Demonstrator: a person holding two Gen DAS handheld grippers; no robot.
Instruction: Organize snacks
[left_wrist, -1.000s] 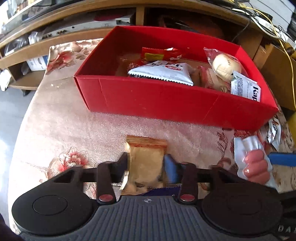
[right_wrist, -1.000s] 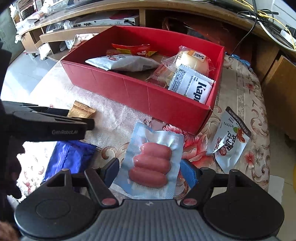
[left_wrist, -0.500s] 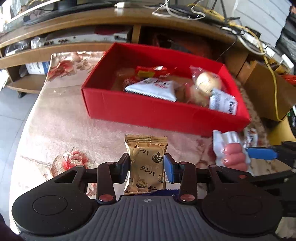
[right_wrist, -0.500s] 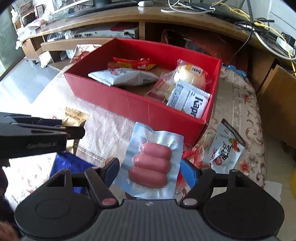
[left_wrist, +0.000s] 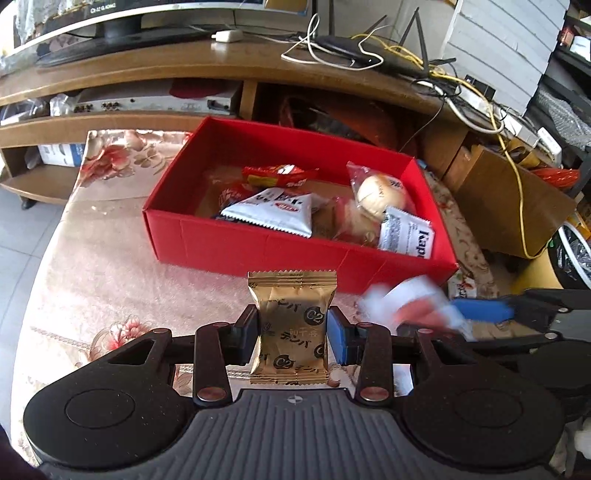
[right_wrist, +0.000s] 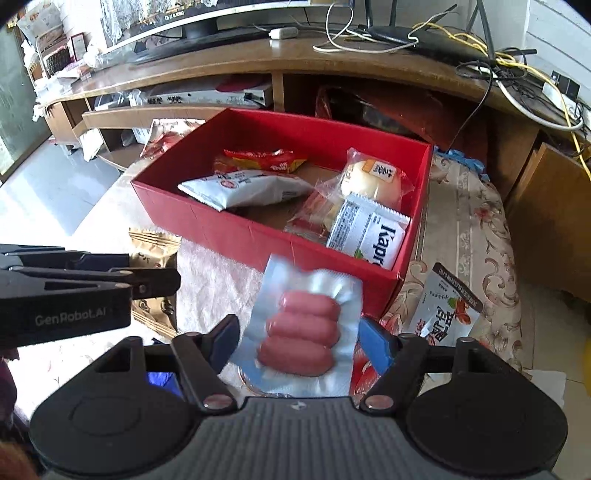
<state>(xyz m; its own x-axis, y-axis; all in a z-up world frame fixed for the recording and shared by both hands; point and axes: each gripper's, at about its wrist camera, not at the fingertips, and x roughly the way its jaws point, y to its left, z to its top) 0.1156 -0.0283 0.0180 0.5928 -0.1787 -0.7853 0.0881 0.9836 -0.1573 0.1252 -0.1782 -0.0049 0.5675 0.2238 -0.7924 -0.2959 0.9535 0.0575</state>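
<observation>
Snacks are in both grippers, in front of the red box (left_wrist: 295, 247). The left gripper (left_wrist: 291, 338) points down and forward, its pads clamped on the sides of a gold foil packet (left_wrist: 291, 325) held upright and clear of the tablecloth (left_wrist: 92, 266). The right gripper (right_wrist: 297, 338) points down likewise; its jaws have just been closing, and the sausage pack (right_wrist: 301, 328) sits between them with both pads against its edges, lifted and slightly blurred.

From the right wrist view the left gripper (right_wrist: 147, 280) reaches in from the left with the gold foil packet (right_wrist: 155, 254) in its tips. From the left wrist view the sausage pack (left_wrist: 410, 306) is a blur at the right.

That gold packet has crimped ends and dark printed characters. Three pink sausages lie side by side in the other, sealed in clear and silvery film.

Inside the red box lie a white triangular pouch (left_wrist: 273, 214), a red wrapper (left_wrist: 280, 175), a wrapped bun (left_wrist: 380, 192) and a white sachet (left_wrist: 406, 234). Another white pouch (right_wrist: 447, 306) lies on the tablecloth just right of the box.

A floral cloth covers the table. Behind stands a wooden TV cabinet (left_wrist: 147, 70) with tangled cables (left_wrist: 461, 85) on top, and a cardboard box (left_wrist: 509, 206) at the right.
</observation>
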